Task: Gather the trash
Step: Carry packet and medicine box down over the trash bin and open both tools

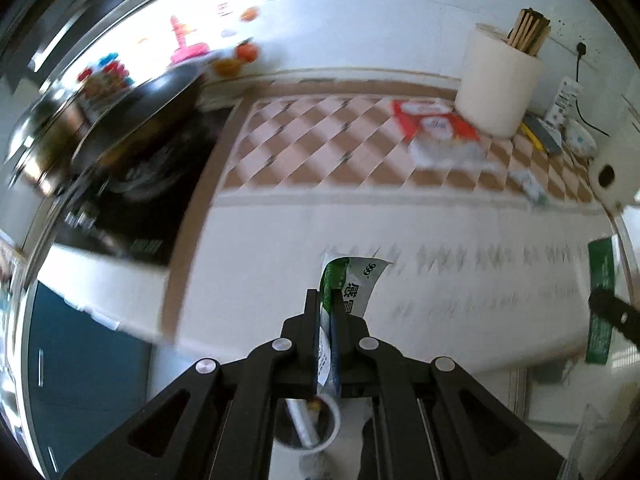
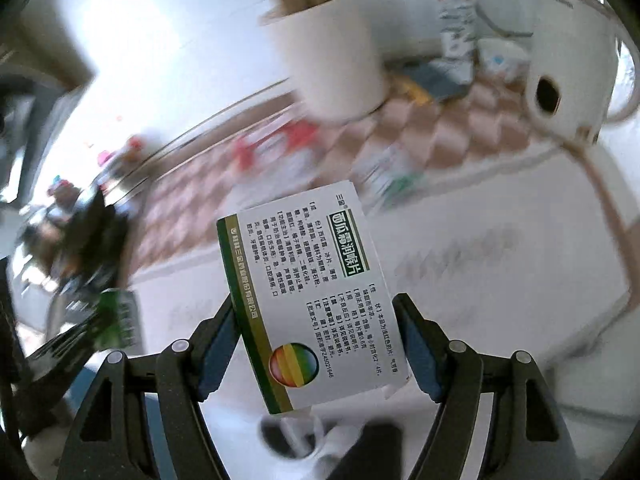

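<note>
left gripper [image 1: 327, 312] pinching green sachet [image 1: 348, 284]; right gripper [image 2: 316, 344] clamping medicine box [image 2: 308, 292]; red packet [image 1: 434, 124], small wrapper [image 1: 530, 184] uncollected beside paper roll [image 1: 498, 84]

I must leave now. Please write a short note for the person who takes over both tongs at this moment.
Left tongs: shut on a green-white sachet.
Right tongs: holding a white medicine box across its sides.
Done: both pieces are lifted off the checkered counter.
Left: a red-white wrapper and a small green-white scrap lie on the counter. No bin is clearly visible; a white cup is below the left tongs.
</note>
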{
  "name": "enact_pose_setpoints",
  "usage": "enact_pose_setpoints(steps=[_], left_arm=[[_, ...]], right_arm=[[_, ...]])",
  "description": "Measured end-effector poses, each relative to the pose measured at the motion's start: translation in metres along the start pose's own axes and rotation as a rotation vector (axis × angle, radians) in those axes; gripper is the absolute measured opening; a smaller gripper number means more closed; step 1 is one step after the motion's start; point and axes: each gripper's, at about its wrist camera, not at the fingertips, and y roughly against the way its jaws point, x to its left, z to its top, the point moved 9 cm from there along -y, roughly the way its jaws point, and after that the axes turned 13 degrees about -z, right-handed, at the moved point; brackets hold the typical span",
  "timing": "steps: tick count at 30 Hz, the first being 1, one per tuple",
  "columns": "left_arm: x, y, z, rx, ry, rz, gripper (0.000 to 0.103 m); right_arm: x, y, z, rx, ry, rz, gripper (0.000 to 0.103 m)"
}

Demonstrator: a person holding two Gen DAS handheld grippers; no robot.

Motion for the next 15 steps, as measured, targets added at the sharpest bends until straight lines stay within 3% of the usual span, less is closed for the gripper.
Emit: enact_pose_setpoints(steps=[4, 7, 10, 15], left_arm=[[0.061, 0.024, -0.083, 0.065, 0.065, -0.011, 0.002], [0.106, 0.011, -0.150, 0.166, 0.145, -0.009, 0.002], [0.143, -0.028, -0.217, 0.293, 0.242, -0.021, 0.002], [0.192, -0.132, -0.322, 0.476, 0.434, -0.063, 0.002]], right_arm=[[0.050, 0.029, -0.106, 0.066, 0.029, 0.078, 0.076], [0.080, 0.029, -0.185, 0.155, 0.052, 0.112, 0.076], [0.100, 0.005, -0.256, 0.249, 0.093, 0.097, 0.076], [0.118, -0.091, -0.362, 0.420, 0.156, 0.044, 0.076]])
